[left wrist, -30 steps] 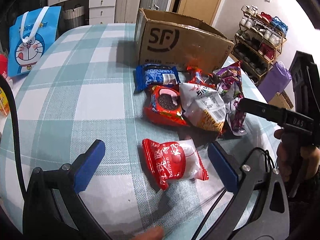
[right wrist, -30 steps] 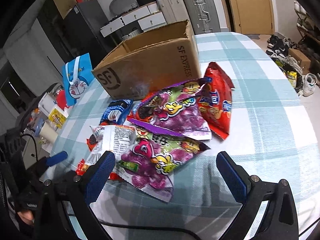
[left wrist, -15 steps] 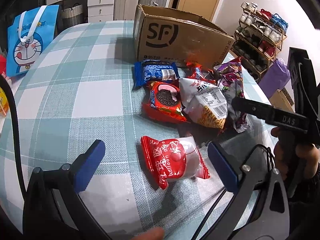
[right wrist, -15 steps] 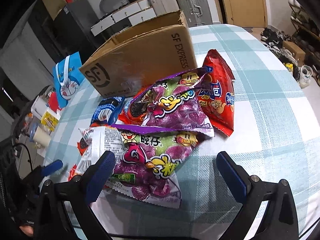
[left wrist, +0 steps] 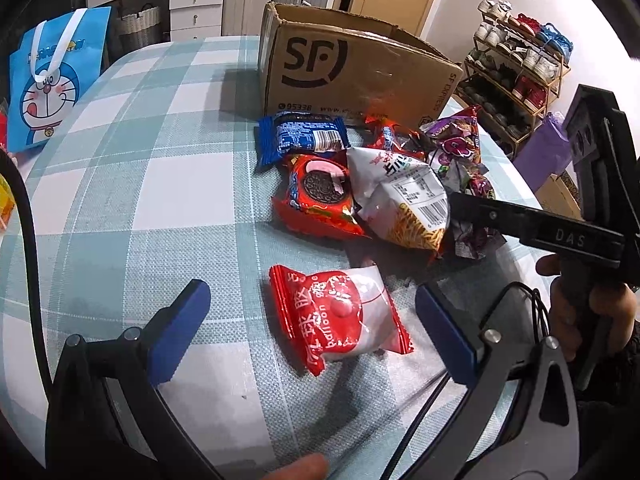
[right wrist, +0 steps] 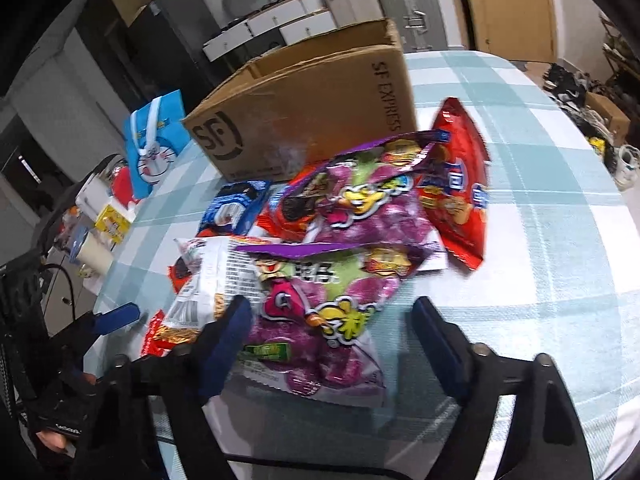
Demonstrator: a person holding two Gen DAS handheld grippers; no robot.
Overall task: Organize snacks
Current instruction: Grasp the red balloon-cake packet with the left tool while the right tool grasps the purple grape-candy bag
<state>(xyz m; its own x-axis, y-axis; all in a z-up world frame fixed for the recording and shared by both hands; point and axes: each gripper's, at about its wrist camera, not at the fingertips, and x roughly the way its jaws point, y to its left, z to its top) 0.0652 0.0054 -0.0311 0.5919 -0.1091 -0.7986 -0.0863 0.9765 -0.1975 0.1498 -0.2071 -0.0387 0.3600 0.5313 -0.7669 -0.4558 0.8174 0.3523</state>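
Right wrist view is showing you the key relation: the purple candy bag (right wrist: 320, 320) is lying directly between your right gripper's (right wrist: 332, 328) two blue pads, with its long axis running away from you toward the cardboard box (right wrist: 312, 108), so the jaws are straddling its short width. Those jaws have just been closing in on it; the left pad (right wrist: 232, 328) is looking as if it is meeting the bag's edge, while the right pad (right wrist: 436, 340) is sitting just beside it with a strip of checked tablecloth (right wrist: 520, 240) showing between, so you are not yet pinching the bag. A second purple bag (right wrist: 360, 208) and a red bag (right wrist: 460, 192) are lying farther off, nearer the box, and a white snack bag (right wrist: 208, 280) is pressing against the near bag's left side. In the left wrist view, your left gripper (left wrist: 312, 320) is hanging with jaws spread wide and gripping nothing, framing a red-and-white balloon packet (left wrist: 340, 316) that is lying apart from both pads, its long axis running roughly across the gap. Your right hand is the nearer one to the purple bag; judging from this, squeezing further should be catching it across its width.
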